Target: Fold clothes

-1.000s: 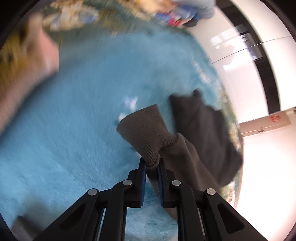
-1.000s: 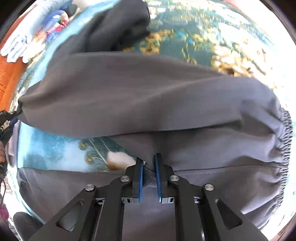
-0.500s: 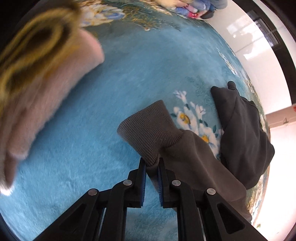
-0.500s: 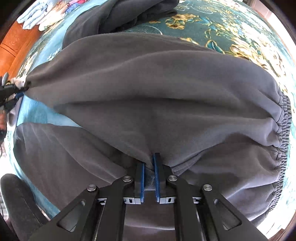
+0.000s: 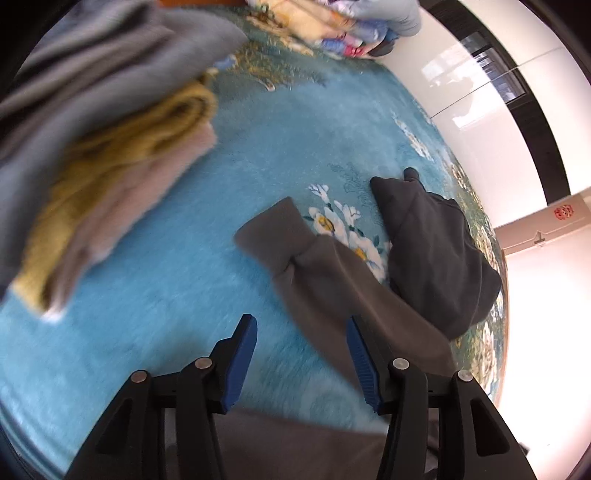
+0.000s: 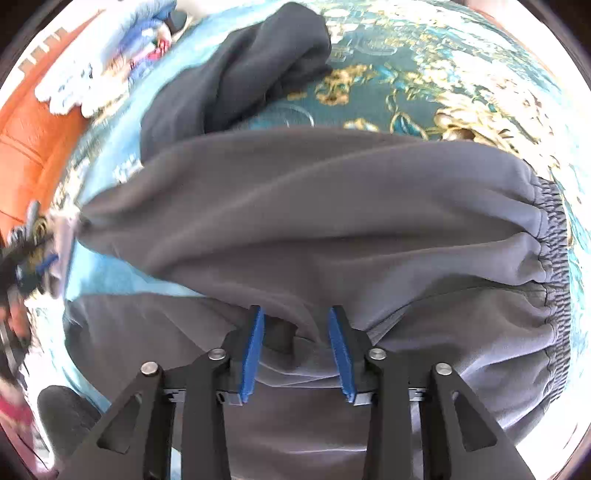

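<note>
The grey sweatpants (image 6: 332, 206) lie spread on the blue floral carpet (image 5: 177, 295), and everything else is placed against them.

In the left wrist view, a blurred stack of folded clothes (image 5: 110, 155), grey over mustard over beige, sits well to the left of the sweatpants' leg on the carpet. The left gripper (image 5: 301, 332) hangs just above the carpet with its blue-padded jaws spread wide and nothing between them. The ribbed cuff (image 5: 273, 236) of the sweatpants' leg lies flat ahead of it, and the leg runs back past the right-hand finger (image 5: 360, 354), which overlaps its edge; whether they touch cannot be told. Just right of the leg lies a dark grey garment (image 5: 436, 251), bunched up and touching it. Beyond the cuff, at the far edge of the carpet, is a heap of pale and coloured clothes (image 5: 343, 26) beside a white wall.

In the right wrist view, an orange leather surface (image 6: 33, 147) lies far left of the sweatpants. The folded legs reach left, and the elastic waistband (image 6: 550, 251) sits at the right end. The right gripper (image 6: 295, 339) is low over the crotch area, jaws parted with a loose fold of fabric between the pads but not pinched. The dark grey garment (image 6: 236, 74) lies just beyond the sweatpants.
</note>
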`<action>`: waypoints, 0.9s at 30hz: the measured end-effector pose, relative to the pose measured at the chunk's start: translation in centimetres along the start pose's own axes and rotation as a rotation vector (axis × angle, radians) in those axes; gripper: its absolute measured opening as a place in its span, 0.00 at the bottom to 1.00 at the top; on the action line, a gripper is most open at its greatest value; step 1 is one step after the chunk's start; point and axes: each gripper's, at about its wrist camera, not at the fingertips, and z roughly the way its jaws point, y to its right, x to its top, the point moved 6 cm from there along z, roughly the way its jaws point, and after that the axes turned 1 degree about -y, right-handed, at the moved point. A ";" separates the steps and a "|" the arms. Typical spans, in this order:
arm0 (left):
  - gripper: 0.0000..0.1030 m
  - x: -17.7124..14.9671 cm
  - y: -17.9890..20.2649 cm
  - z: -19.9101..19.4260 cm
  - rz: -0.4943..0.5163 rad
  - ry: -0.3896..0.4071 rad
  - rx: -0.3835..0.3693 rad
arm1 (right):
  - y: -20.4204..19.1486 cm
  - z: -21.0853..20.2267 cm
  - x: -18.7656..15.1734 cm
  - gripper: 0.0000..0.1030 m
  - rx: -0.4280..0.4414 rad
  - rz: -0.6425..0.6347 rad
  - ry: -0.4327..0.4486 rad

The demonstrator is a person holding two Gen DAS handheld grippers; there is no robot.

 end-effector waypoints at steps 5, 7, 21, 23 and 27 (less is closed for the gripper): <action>0.55 -3.0 -2.9 -2.5 -0.014 0.054 0.069 | -4.4 -0.9 -1.1 0.40 0.019 0.070 0.014; 0.55 -3.9 -4.5 -3.7 -0.043 0.078 0.085 | -4.9 -0.8 -1.4 0.40 0.030 0.091 0.009; 0.57 -7.8 -11.5 -4.1 -0.282 -0.119 -0.028 | 6.6 -7.6 -3.6 0.41 -0.027 0.489 0.026; 0.57 -8.2 -11.3 -3.6 -0.272 -0.139 -0.024 | 9.3 -8.6 -5.4 0.49 -0.019 0.549 -0.007; 0.57 -9.1 -11.2 -2.3 -0.263 -0.193 0.004 | 12.2 -9.3 -9.4 0.61 -0.036 0.608 -0.045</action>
